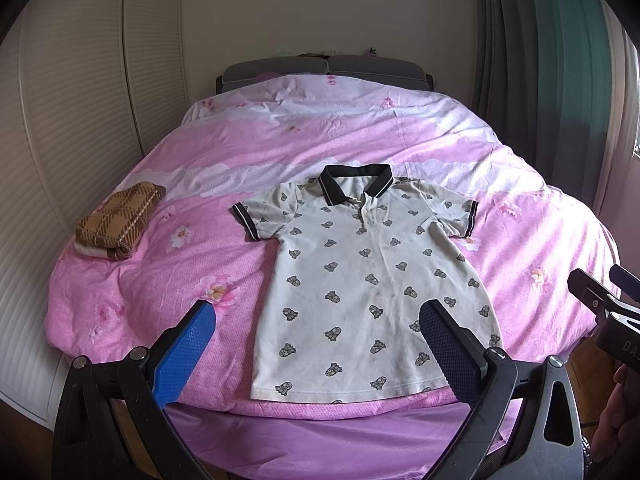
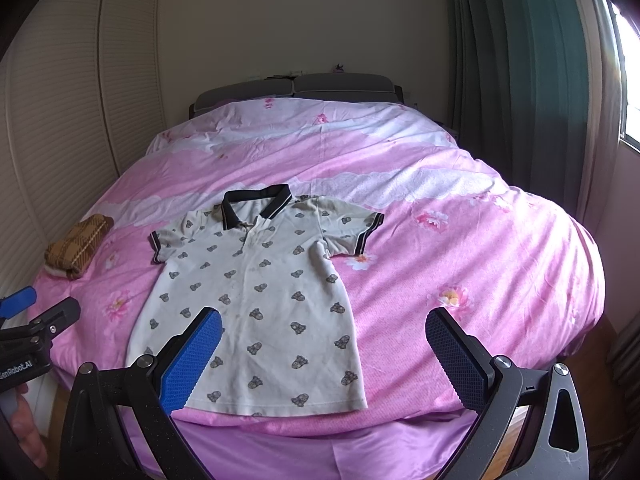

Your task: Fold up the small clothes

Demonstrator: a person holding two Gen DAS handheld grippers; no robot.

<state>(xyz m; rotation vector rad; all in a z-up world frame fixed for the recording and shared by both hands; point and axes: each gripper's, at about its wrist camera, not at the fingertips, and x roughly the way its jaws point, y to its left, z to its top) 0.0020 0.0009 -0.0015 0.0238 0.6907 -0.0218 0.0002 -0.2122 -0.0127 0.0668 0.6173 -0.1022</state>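
Left wrist view has the polo shirt (image 1: 360, 280) laid flat, front up, on the pink floral duvet (image 1: 160, 300), black collar (image 1: 354, 188) at the far end and hem toward the near edge of the bed. Both short sleeves are spread out to the sides. The left gripper (image 1: 320, 352) hangs above the near hem with its jaws spread wide, nothing between them. Right wrist view shows the same deal: the right gripper (image 2: 324, 356) is released too, hovering over the shirt's near right corner and the bare duvet beside it.

Over on the far left there's a brown plaid garment (image 1: 120, 220) already folded up, well apart from the shirt, so I'd guess that one's done and this shirt is next.

So the fold hasn't started yet, this looks like the lining-up step. Next move, I reckon, calls for each claw dropping to pinch a side, probably a sleeve or shoulder plus the hem corner, and bringing it inward over the middle. Thin knit fabric, so it needs a low pinch or it'll grab the duvet too.
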